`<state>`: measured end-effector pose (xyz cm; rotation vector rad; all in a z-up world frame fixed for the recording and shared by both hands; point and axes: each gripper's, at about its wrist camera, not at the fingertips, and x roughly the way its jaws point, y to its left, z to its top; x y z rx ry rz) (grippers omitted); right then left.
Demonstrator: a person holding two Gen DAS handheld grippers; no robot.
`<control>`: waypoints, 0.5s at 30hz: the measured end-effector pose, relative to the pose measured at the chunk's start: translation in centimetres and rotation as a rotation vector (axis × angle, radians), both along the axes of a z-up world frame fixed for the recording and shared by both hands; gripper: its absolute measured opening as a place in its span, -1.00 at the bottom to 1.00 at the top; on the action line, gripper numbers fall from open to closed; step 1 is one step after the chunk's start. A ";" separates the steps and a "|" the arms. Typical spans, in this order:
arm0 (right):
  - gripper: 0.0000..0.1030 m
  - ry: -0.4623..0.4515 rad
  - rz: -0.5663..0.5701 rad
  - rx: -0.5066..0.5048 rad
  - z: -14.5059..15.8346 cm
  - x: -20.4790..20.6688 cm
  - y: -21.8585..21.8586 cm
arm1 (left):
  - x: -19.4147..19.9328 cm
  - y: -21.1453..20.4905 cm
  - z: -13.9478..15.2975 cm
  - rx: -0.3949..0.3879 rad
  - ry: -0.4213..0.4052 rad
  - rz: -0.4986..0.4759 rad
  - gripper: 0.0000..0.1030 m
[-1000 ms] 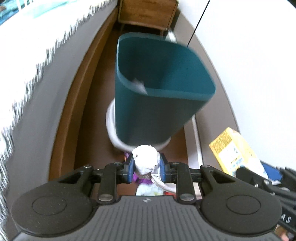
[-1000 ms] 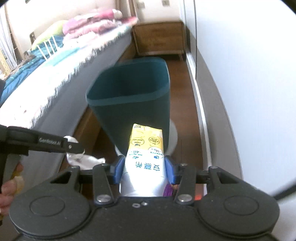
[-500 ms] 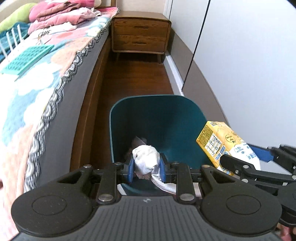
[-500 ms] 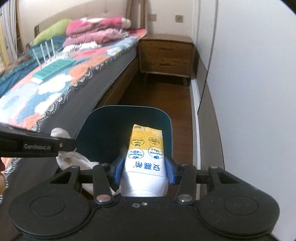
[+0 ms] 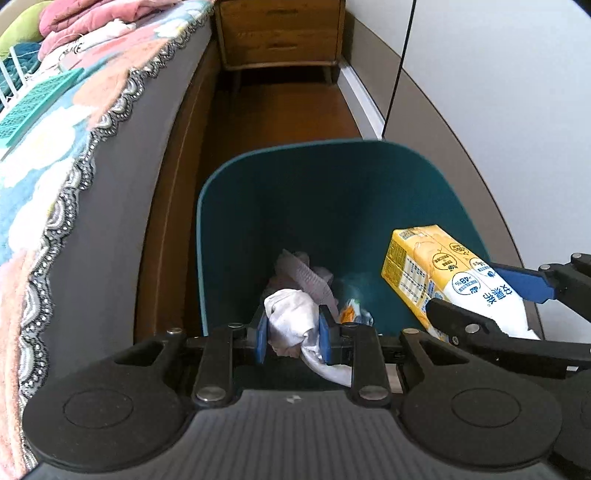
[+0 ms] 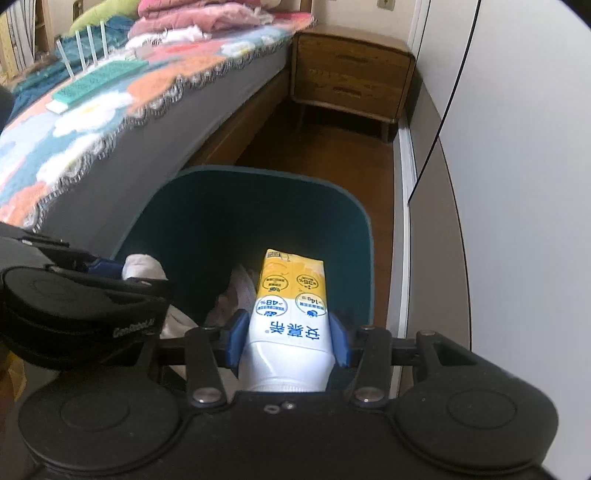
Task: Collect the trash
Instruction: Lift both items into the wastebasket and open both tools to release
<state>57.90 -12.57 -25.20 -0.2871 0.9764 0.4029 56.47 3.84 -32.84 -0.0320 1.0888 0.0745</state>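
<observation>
bin [image 5: 236, 206]: teal, mouth just below both loads
left gripper [image 5: 292, 332]: clamps crumpled tissue [image 5: 291, 317]; release over the middle
right gripper [image 6: 287, 341]: clamps carton [image 6: 290, 306]; let go inside the rim

A bed [image 5: 122, 155] with a dark grey side and a wooden base is running along the left, a crocheted floral blanket [image 6: 92, 107] lying over it and folded pink bedding [image 6: 199, 18] sitting at its far end. A wooden two-drawer nightstand [image 6: 351, 74] is standing beyond on brown wood flooring [image 5: 280, 110]. Pale cabinet panels [image 5: 498, 74] are lining the right, daylight falling softly across them
</observation>
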 end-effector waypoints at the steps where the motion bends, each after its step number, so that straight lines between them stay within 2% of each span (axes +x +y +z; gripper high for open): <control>1: -0.11 0.002 0.004 -0.006 -0.3 0.0 0.1 | 0.1 0.0 -0.3 0.000 0.009 0.001 -0.50; 9: -0.09 0.019 0.001 0.006 -0.6 -0.1 0.1 | 0.5 0.3 -1.8 -0.002 0.048 0.010 -0.48; 12: 0.00 0.015 -0.011 0.012 -0.4 -0.4 -0.3 | 0.4 0.3 -1.9 -0.002 0.045 0.004 -0.47; 15: 0.00 0.005 -0.017 0.030 0.2 -0.9 -0.9 | 0.3 0.5 -1.7 -0.027 0.048 0.011 -0.38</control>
